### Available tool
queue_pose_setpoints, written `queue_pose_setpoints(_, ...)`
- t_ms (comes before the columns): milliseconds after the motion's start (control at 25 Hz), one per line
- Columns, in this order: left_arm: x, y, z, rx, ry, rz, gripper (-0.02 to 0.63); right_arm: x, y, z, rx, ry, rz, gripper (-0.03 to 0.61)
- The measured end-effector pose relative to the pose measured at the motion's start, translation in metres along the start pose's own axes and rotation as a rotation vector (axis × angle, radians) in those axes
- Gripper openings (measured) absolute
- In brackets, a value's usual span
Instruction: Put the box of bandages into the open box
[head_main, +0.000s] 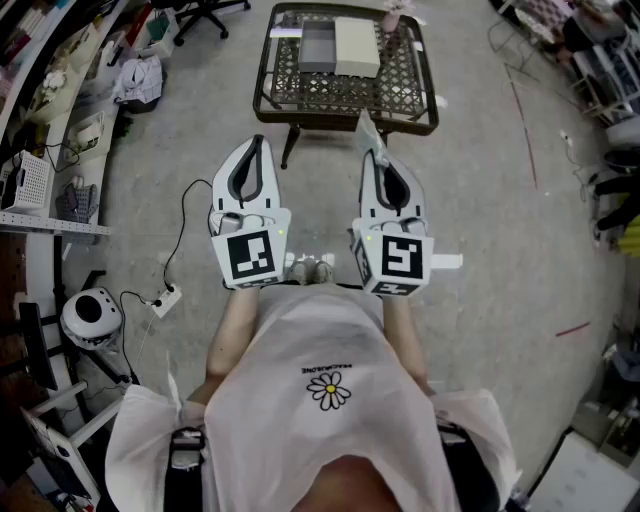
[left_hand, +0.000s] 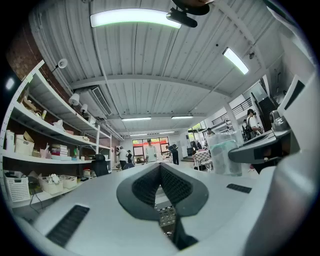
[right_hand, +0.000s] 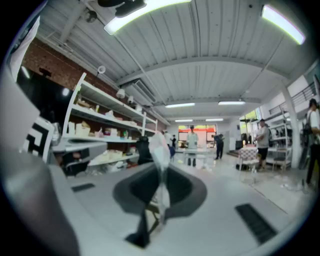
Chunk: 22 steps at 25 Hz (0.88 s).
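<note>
Left gripper (head_main: 257, 142): my jaws closed, empty. Right gripper (head_main: 367, 152): my jaws pinched on a clear plastic scrap (right_hand: 159, 150). Top centre: wicker table (head_main: 330, 97) bearing the open box (head_main: 317, 47) and a white box (head_main: 356, 47).

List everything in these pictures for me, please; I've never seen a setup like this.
table: one, dark wicker, ahead of the person
grey box: one, grey, on the table
white box: one, white, right beside the grey box
power strip: one, white, on the floor at left, cable attached
shelves: cluttered, along the left edge
clear plastic piece: one, see-through, sticking out of the right gripper's tips
left gripper: one, white, jaws together, nothing in them
right gripper: one, white, shut on the clear plastic piece
</note>
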<state>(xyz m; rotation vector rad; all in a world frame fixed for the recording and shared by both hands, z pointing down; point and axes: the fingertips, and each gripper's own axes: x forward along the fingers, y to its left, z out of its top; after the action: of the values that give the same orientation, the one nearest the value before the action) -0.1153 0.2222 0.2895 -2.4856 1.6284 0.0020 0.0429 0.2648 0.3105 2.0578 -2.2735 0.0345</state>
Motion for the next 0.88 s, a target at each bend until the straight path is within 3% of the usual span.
queue_pose_setpoints(320, 0.005, -0.006, 0.006, 0.001, -0.009, 0.014, 0.02, 0.002, -0.012, 0.001, -0.017, 0.002, 0.019, 0.046)
queue_pose_setpoints(680, 0.014, -0.021, 0.008, 0.01, -0.016, 0.019, 0.02, 0.001, -0.033, -0.003, 0.041, -0.005, 0.029, 0.046)
queue_pose_setpoints(880, 0.017, -0.02, 0.007, -0.014, -0.021, 0.064, 0.02, 0.004, -0.041, -0.01, 0.035, 0.007, 0.045, 0.046)
